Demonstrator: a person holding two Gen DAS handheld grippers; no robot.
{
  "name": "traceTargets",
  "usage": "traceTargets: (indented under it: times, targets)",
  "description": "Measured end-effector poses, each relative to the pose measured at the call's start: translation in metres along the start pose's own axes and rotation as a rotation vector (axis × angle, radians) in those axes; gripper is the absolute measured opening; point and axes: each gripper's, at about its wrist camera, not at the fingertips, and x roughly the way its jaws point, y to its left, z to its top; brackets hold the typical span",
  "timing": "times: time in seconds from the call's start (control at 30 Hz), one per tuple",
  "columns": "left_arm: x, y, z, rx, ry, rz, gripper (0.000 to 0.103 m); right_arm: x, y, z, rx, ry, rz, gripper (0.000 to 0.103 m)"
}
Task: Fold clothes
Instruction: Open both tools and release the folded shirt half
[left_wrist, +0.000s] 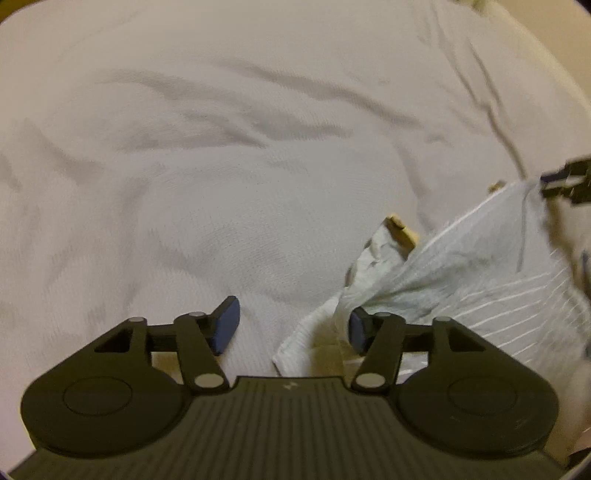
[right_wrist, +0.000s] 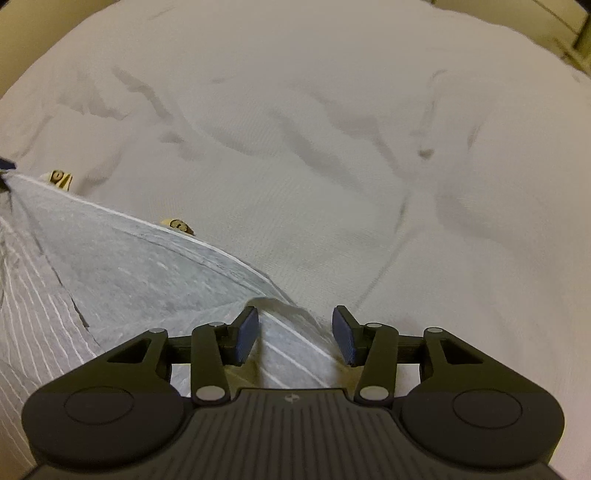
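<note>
Ribbed black plastic of your left gripper (left_wrist: 293, 325) fills the bottom of the left wrist view, its jaws spread wide, with flat blue rubber pads (left_wrist: 225, 325) at the tips. Nothing is gripped between them; the right pad sits against a bunched corner of the grey garment (left_wrist: 461, 266), though you cannot tell from this view whether it is pressing into the cloth.

Your right gripper (right_wrist: 295, 334) is equally wide apart, and a raised fold of the same garment (right_wrist: 147, 266) runs up between its pads without being pinched. That cloth is a soft heathered grey knit with thin white pinstripes on one panel and a plain grey panel beside it, edged by a white seam. It stretches in a taut diagonal sheet from your right gripper toward the far left of that view.

Under it all lies a white bedsheet (left_wrist: 221, 166) with a fine woven texture, creased in long shallow wrinkles. Two small tan, rounded wooden-looking pieces (right_wrist: 177, 225) peek out just beyond the garment's upper edge, resting on the sheet.
</note>
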Motion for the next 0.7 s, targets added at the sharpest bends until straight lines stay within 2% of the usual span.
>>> traceTargets:
  times: [0.17,0.27,0.37,0.5,0.53,0.6,0.7]
  targets:
    - [-0.009,0.01,-0.002,-0.142,-0.036,-0.162,0.062,-0.026,0.028,-0.009,0.024,-0.044,0.037,0.048]
    - [-0.013,0.01,0.005,-0.165,-0.078,-0.173,0.063,-0.041,0.051,-0.019,-0.007,-0.048,0.072,0.048]
    - [-0.023,-0.009,0.0,-0.076,-0.109,-0.107,0.061,-0.048,0.079,-0.027,-0.049,-0.051,0.096,0.049]
    - [-0.023,-0.056,-0.019,0.138,-0.085,-0.001,0.042,-0.05,0.104,-0.035,-0.029,-0.041,0.133,0.05]
    - [-0.02,-0.065,-0.024,0.17,-0.086,0.016,0.041,-0.048,0.108,-0.037,-0.021,-0.035,0.14,0.05]
    - [-0.011,-0.082,-0.031,0.217,-0.098,0.041,0.036,-0.047,0.114,-0.041,-0.013,-0.021,0.149,0.05]
    - [0.008,-0.097,-0.033,0.25,-0.106,0.088,0.036,-0.047,0.122,-0.046,-0.02,-0.01,0.146,0.05]
